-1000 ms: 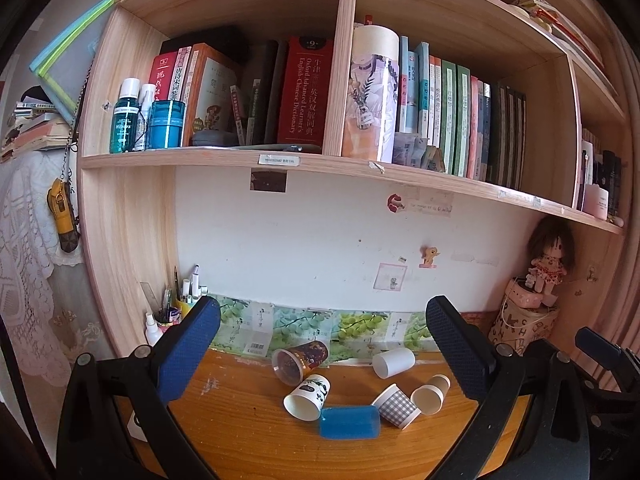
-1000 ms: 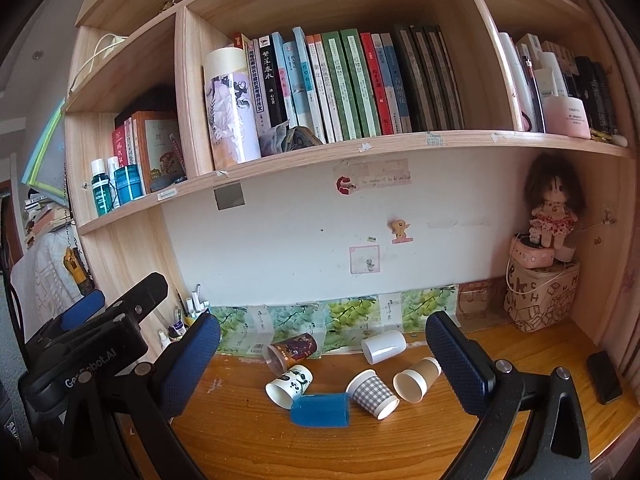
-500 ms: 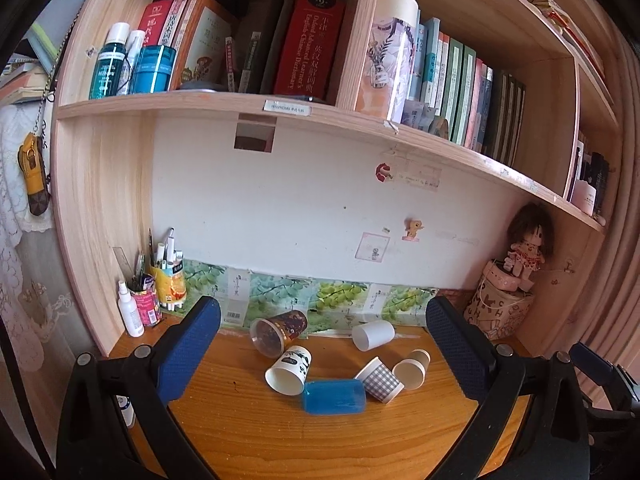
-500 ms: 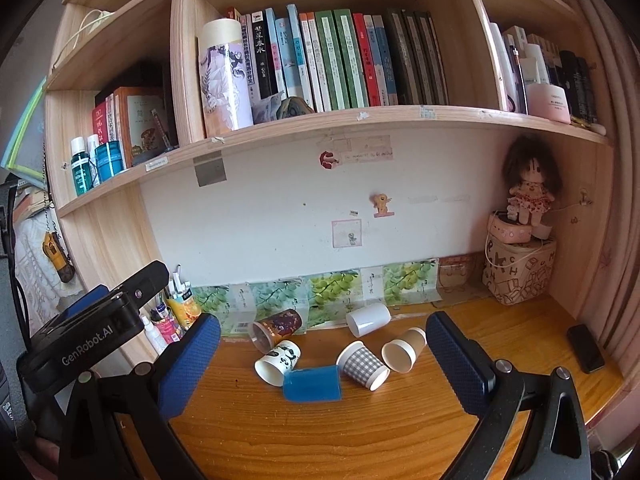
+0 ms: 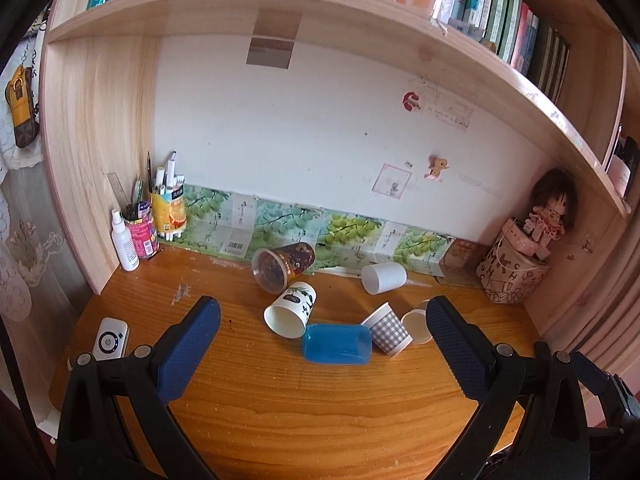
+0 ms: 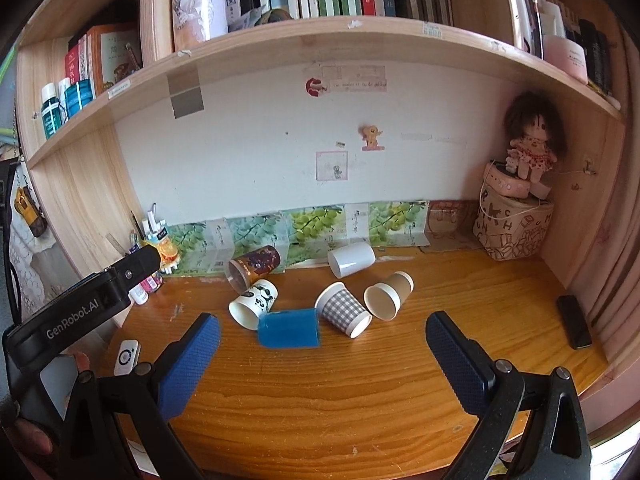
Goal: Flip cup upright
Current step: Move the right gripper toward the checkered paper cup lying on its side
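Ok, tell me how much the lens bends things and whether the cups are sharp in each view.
Left wrist view: strong fisheye, the shelf bows into an arc, dark corners; the blue cup is sharp. Right wrist view: same bowing of shelf and desk edge; the checked cup is sharp, with daylight brightening the lower right corner.

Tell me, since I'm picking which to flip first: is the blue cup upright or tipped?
Tipped. The blue cup lies on its side on the desk, long wall facing up, beside the checked cup.

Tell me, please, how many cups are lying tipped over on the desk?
6: dark patterned cup and white cup by the wall; panda cup, blue cup, checked cup and brown cup in front. None seems hidden.
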Motion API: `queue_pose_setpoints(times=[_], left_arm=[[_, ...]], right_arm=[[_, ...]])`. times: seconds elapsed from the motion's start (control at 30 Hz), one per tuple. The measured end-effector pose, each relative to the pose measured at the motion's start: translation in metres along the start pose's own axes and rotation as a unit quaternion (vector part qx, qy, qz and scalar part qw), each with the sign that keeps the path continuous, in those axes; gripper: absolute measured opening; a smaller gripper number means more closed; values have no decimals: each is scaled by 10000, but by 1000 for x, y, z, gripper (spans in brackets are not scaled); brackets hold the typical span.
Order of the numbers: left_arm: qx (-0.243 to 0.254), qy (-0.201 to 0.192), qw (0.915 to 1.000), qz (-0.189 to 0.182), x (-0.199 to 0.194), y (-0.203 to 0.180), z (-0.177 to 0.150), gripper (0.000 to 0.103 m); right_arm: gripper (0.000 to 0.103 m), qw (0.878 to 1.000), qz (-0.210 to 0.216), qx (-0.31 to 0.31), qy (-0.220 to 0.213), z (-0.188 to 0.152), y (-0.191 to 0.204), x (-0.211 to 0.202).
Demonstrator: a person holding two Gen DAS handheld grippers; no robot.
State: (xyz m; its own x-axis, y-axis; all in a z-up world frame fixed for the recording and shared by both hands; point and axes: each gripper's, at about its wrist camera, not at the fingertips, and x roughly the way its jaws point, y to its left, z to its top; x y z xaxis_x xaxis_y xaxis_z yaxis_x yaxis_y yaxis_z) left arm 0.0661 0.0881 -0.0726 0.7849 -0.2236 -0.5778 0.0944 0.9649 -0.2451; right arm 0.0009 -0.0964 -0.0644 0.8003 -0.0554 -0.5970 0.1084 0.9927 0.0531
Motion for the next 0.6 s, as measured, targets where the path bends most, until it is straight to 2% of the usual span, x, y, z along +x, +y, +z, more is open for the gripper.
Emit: queue_pose_setpoints(times=[0.23,0.4,0.6], left_arm=[[-43,594,9969,518,30,-13,-5,103],[-158,977,9919,793,53,-26,-7,103],[-511,1085,9862,1138,70,-34,-6,103]], right_arm=[[103,9981,324,31,519,5,-19,36],[102,9944,398,-54,973,14,-34,69],[102,9893,619,-322,1283,30,-48,108]])
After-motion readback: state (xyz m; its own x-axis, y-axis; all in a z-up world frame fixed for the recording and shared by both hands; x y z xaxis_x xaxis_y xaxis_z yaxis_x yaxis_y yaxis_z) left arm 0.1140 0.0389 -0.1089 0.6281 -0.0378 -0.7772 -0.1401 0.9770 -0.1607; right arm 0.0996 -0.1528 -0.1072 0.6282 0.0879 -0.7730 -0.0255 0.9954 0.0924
